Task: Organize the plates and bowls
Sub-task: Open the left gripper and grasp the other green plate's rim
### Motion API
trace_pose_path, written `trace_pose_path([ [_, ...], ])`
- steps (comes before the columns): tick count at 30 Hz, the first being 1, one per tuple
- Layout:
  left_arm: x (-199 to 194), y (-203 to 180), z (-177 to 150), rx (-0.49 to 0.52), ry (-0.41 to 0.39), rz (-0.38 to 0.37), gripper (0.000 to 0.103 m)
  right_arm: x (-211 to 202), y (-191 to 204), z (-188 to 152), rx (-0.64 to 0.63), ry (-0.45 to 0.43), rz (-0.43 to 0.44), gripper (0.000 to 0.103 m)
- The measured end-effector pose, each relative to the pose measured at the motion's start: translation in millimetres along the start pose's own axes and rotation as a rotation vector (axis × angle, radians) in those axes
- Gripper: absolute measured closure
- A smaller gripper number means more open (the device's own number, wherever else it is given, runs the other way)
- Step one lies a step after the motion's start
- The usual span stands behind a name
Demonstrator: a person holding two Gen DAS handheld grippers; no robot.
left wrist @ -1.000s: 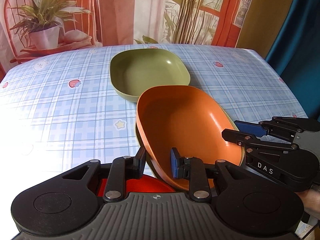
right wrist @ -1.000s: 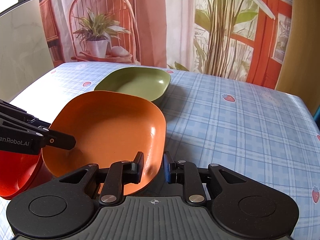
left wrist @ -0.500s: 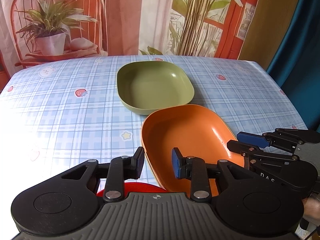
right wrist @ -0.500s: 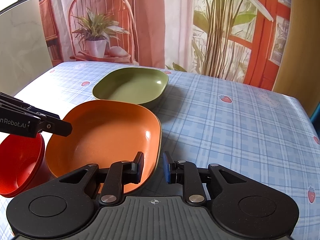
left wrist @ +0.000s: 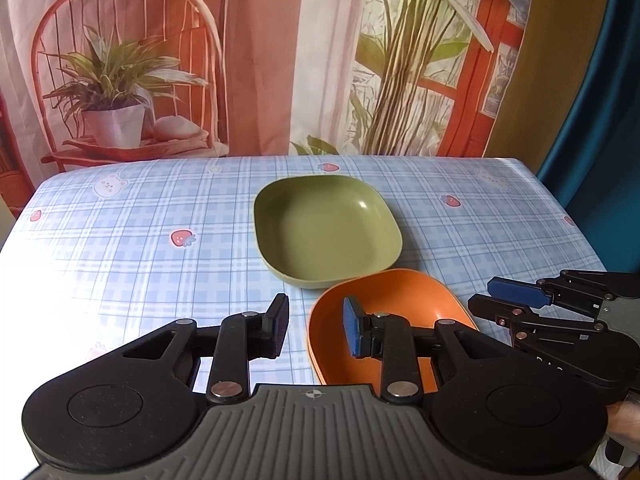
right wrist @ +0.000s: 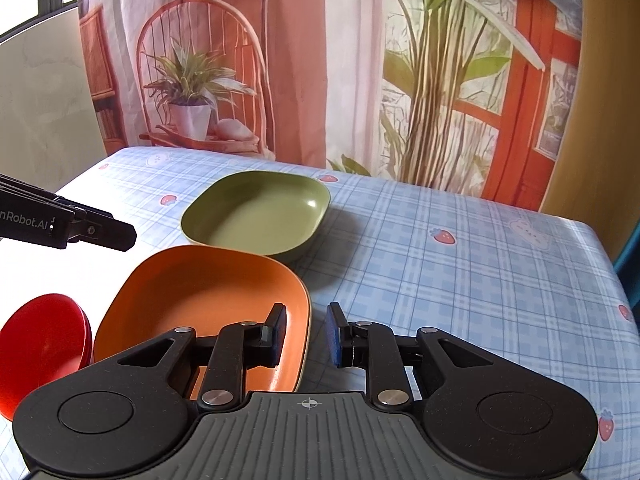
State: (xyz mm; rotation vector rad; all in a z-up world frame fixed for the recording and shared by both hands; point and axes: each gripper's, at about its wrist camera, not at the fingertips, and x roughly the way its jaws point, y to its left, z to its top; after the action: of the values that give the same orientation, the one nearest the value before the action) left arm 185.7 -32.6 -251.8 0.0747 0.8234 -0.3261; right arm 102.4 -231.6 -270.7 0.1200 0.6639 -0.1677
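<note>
An orange plate lies flat on the checked tablecloth, touching the near edge of a green plate. In the left wrist view the orange plate sits just right of my left gripper, which is open and empty above its near left rim. My right gripper is open, its jaws on either side of the orange plate's right rim without closing on it. A red bowl stands left of the orange plate. The green plate is mid-table.
The table has a blue checked cloth with strawberry prints. Its right edge drops off by a teal curtain. A printed backdrop hangs behind the far edge. The right gripper's body shows in the left wrist view.
The orange plate was held tilted by both grippers, then lowered flat onto the table. Both grippers let go and pulled back and up.
</note>
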Motion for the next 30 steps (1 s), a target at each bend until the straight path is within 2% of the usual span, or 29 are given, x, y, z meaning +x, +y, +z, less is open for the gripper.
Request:
trace_pose_path([
  [9,9.1,11.8,26.1,0.012,-0.031,0.029,0.072,13.7,-13.9,29.9,0.014,-0.022,0.005,0.08],
  [15,28.1,29.2,42.5,-0.026,-0.033,0.044,0.072,34.3,-25.7,47.9,0.034,-0.019,0.003,0.08],
  [30,97.7,53.7,40.2,-0.074,0.068,0.011,0.072,105.0,-22.1,54.9,0.077,0.059,0.057,0.08],
])
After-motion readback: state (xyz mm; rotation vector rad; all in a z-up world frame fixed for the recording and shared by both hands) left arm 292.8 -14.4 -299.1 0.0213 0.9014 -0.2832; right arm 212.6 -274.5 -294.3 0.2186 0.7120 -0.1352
